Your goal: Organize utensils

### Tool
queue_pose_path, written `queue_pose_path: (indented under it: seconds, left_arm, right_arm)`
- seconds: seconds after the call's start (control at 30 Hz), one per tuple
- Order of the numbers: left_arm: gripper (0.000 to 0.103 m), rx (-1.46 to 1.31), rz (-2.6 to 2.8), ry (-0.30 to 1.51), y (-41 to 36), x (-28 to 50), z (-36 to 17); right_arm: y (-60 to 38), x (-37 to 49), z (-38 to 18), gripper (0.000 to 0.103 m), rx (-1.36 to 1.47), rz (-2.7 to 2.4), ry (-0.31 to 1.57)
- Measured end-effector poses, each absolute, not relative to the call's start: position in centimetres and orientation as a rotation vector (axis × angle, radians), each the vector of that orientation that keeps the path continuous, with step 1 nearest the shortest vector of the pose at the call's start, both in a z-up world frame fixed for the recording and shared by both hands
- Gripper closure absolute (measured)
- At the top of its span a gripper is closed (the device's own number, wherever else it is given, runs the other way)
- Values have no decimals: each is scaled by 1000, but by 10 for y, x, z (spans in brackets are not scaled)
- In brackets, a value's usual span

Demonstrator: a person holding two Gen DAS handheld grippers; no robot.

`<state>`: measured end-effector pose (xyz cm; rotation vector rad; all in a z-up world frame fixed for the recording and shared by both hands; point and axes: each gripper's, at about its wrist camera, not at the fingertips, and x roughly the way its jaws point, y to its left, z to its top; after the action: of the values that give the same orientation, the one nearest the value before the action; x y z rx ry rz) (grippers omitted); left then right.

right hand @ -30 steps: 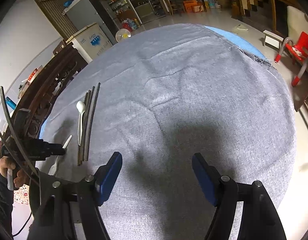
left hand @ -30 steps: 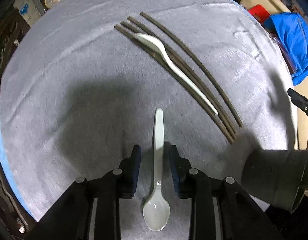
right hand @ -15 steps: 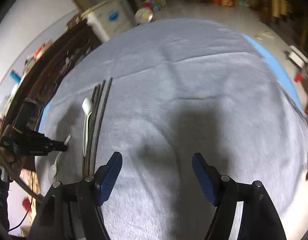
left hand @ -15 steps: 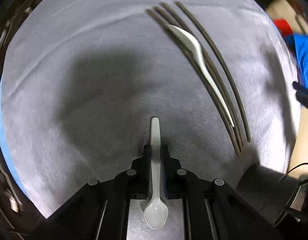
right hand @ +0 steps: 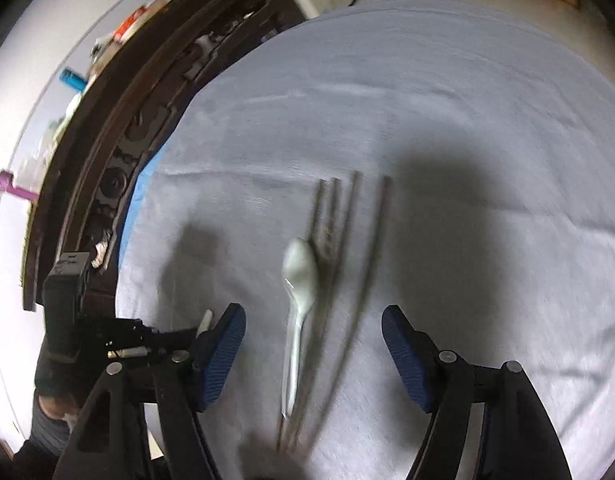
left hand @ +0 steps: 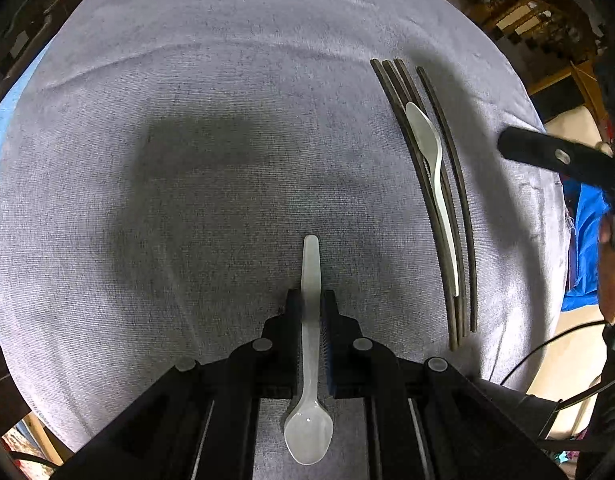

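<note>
- Pinching the handle of a white plastic spoon (left hand: 309, 344), the left gripper (left hand: 310, 304) had its two fingers pressed against it, bowl end toward the camera.
- The right gripper (right hand: 313, 338) was spread wide and held nothing, hovering over the chopsticks.
- Four dark chopsticks (left hand: 435, 200) lay side by side on the grey tablecloth (left hand: 187, 160), and a second white spoon (right hand: 299, 300) lay on top of them.
- No container was visible.

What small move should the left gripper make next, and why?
Probably lift the white spoon slightly off the grey cloth: the left gripper is shut on its handle, while the other spoon lies on the chopsticks.
</note>
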<state>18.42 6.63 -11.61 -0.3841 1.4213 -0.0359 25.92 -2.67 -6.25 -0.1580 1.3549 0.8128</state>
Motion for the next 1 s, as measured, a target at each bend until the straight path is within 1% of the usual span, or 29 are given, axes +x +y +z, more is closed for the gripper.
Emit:
queue_pose_path:
  seconds: [0.07,0.13,0.23,0.27,0.33,0.43,0.63,0.67,0.8,1.0]
  left_arm:
    - [93,-398,-40,1417,66,177,-119]
    - [93,-396,-43,1415,71,169,-120]
    - [93,-389,-43,1411,74,168,-115]
    - [93,-384,-42,1411,72,168,-115]
    - [93,-376,-40,1410,72,165,-118]
    - [93,-368,-36,1411,67,164,-114]
    - [93,-363,-21,1413,62,164,-114]
    - [93,-362,-18,1413,60,164,-121]
    - [93,-368,-8,1418,60,164,-120]
    - [93,-378,10,1409,61,164,-115]
  right_arm:
    - [-11,259,-70,45,-223,801,1371]
    - [-1,259,-78,51,-252,801,1382]
    - [10,257,-86,56,-294,803,1390]
    - [13,257,-88,63,-306,802,1391]
    - [15,258,-94,69,-325,792,1395]
    - [19,259,-101,95,-345,762,1391]
    - [-6,263,-89,96,-263,757,1369]
    - [-13,264,-85,97,-255,753,1366]
    - [-47,263,-73,97,-256,715,1358]
    - [-104,265,-84,97,-157,632,1392]
